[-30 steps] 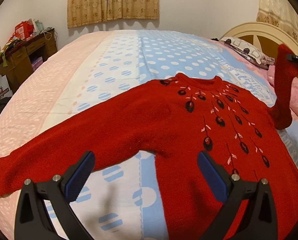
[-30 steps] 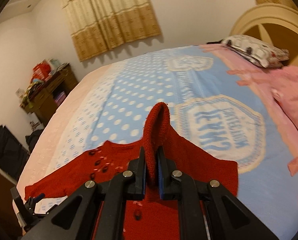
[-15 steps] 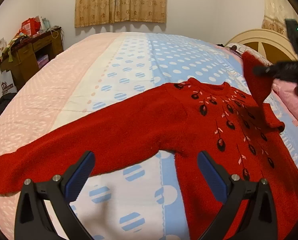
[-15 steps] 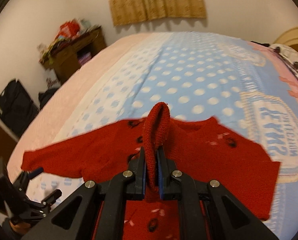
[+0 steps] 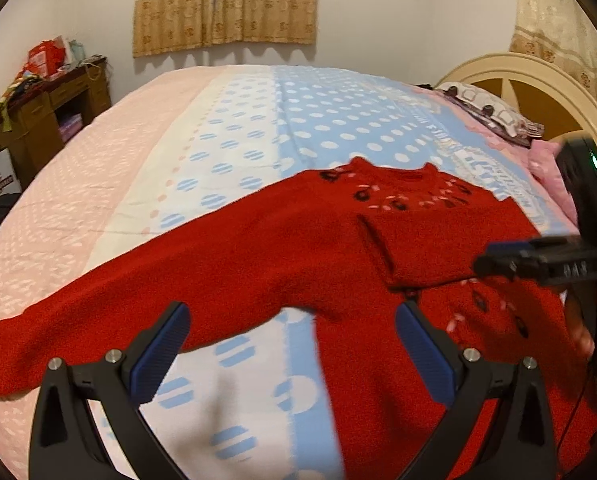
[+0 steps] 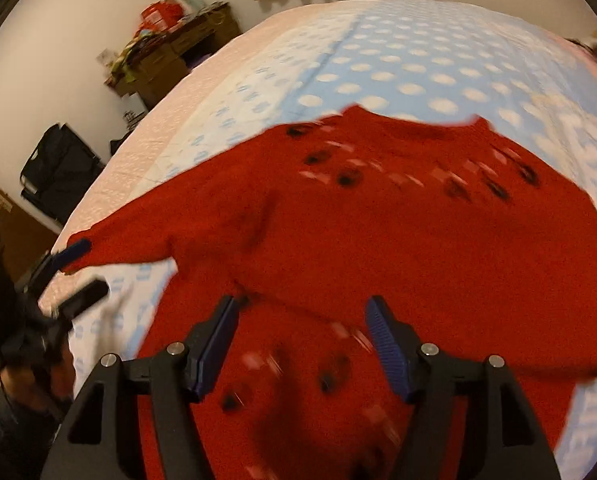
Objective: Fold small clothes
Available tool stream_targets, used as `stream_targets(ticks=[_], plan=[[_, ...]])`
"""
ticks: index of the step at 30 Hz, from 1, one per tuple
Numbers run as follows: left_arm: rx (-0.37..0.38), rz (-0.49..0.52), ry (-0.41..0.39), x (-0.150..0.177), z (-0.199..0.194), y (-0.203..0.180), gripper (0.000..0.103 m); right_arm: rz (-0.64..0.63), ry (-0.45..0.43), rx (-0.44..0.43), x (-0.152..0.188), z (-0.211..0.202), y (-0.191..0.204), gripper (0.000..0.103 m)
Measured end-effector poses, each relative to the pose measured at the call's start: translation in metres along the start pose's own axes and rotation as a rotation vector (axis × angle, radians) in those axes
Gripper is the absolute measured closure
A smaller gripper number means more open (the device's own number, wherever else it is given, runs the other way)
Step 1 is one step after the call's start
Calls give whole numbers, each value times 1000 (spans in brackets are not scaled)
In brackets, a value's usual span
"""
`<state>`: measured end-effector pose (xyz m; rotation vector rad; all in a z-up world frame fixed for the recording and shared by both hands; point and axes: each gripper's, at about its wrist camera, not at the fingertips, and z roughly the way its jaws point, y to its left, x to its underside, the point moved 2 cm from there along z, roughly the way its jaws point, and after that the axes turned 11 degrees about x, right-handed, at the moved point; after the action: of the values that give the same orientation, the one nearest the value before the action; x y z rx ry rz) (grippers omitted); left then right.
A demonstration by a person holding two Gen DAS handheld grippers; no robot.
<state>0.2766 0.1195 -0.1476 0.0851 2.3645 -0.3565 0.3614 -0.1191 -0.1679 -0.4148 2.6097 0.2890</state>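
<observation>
A red knit sweater [image 5: 298, 256] with dark leaf patterns lies flat on the bed, also seen in the right wrist view [image 6: 398, 232]. Its right sleeve [image 5: 426, 248] lies folded across the chest. Its left sleeve [image 5: 78, 328] stretches out toward the left. My left gripper [image 5: 292, 344] is open and empty above the left armpit area. My right gripper [image 6: 300, 344] is open and empty just above the sweater's front, and shows at the right of the left wrist view [image 5: 538, 260]. The left gripper also shows at the left of the right wrist view [image 6: 74, 272].
The bed [image 5: 258, 128] has a pink, white and blue dotted cover. A cream headboard [image 5: 538, 88] and pillow [image 5: 494, 114] are at the right. A cluttered wooden desk [image 5: 46, 112] stands at the far left, with a black bag [image 6: 54, 168] near it.
My right gripper carried the right sleeve across the chest, laid it down and opened. The left gripper stayed open, shifting slightly.
</observation>
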Motion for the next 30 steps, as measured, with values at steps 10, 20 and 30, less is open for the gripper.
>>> stream_targets(ticks=[10,20,30], plan=[[118,21,97,-23,51,-53,7,71,-63,29,73,-46,-53,36],[96,18,157,-31,110,-72,28,69,-148,61,125,-52,-57,35],[118,-28,172,-23,127,-65,64,251,-172,-36,127,-48,-91,30]])
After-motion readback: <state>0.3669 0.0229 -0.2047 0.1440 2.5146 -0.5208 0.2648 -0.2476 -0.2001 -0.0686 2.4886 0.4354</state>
